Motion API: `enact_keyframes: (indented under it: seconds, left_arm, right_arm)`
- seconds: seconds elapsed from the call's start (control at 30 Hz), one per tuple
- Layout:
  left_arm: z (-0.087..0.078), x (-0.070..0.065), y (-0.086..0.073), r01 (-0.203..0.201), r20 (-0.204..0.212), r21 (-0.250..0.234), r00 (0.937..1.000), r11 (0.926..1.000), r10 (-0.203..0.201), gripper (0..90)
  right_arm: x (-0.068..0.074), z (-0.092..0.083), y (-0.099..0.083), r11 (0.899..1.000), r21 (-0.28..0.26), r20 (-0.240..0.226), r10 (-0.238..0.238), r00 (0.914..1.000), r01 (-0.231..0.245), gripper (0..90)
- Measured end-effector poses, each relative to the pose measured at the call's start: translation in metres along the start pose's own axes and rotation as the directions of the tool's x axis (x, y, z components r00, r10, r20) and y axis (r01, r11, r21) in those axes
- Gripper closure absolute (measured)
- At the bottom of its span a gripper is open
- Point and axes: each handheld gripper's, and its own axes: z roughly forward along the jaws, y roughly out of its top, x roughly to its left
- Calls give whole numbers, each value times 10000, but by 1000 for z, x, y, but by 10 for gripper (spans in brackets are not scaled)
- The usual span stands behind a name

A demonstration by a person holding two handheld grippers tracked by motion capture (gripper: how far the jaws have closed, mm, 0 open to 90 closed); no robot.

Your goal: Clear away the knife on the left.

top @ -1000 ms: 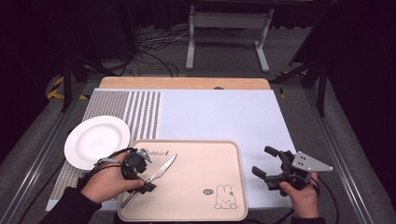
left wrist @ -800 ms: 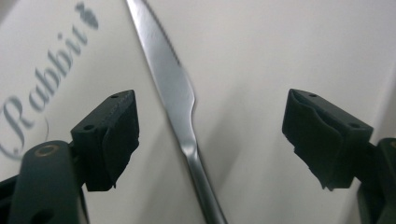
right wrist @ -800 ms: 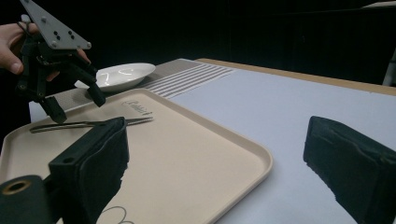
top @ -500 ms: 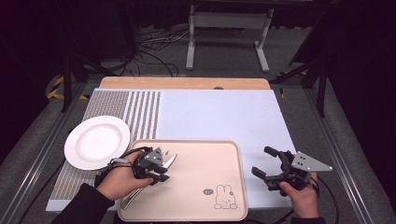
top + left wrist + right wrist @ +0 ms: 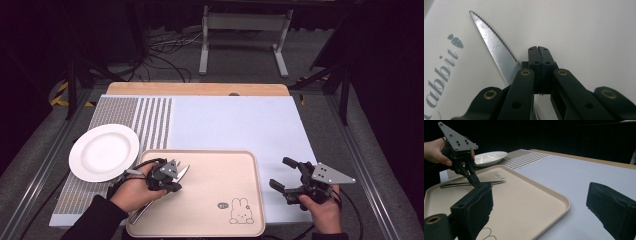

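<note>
A beige tray point(image 5: 215, 200) with a rabbit drawing lies at the near middle of the surface point(image 5: 235, 125), on a pale blue mat. A serrated knife point(image 5: 155, 192) rests on the tray's left part, tip toward 1 o'clock and handle running back toward 7 o'clock under the left hand point(image 5: 131, 192).

The left gripper point(image 5: 172, 177) is down at the knife, about where blade meets handle. In the left gripper view its fingers point(image 5: 541, 62) are pressed together just right of the blade point(image 5: 495, 50); whether any of the knife is pinched between them I cannot tell.

The right gripper point(image 5: 289, 176) hovers at 3 o'clock of the tray, over the mat, with its fingers point(image 5: 609, 207) spread wide and nothing between them.

A white plate point(image 5: 104, 152) sits at 10 o'clock of the tray, near its corner, on the striped part of the mat.
</note>
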Motion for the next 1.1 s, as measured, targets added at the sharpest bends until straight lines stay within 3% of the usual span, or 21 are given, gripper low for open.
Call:
enact_keyframes:
  seconds: [0.37, 1.1]
  left_arm:
    - [1, 3, -3, -136, -98, 178, 9999, 9997, 137, 900]
    - [-12, 15, -22, 511, -257, 485, 9984, 9975, -499, 900]
  right_arm:
    - [0, 0, 0, 10000, -20, 21, 39, 10000, -39, 78]
    - [0, 1, 0, 10000, 35, 62, 35, 10000, -35, 79]
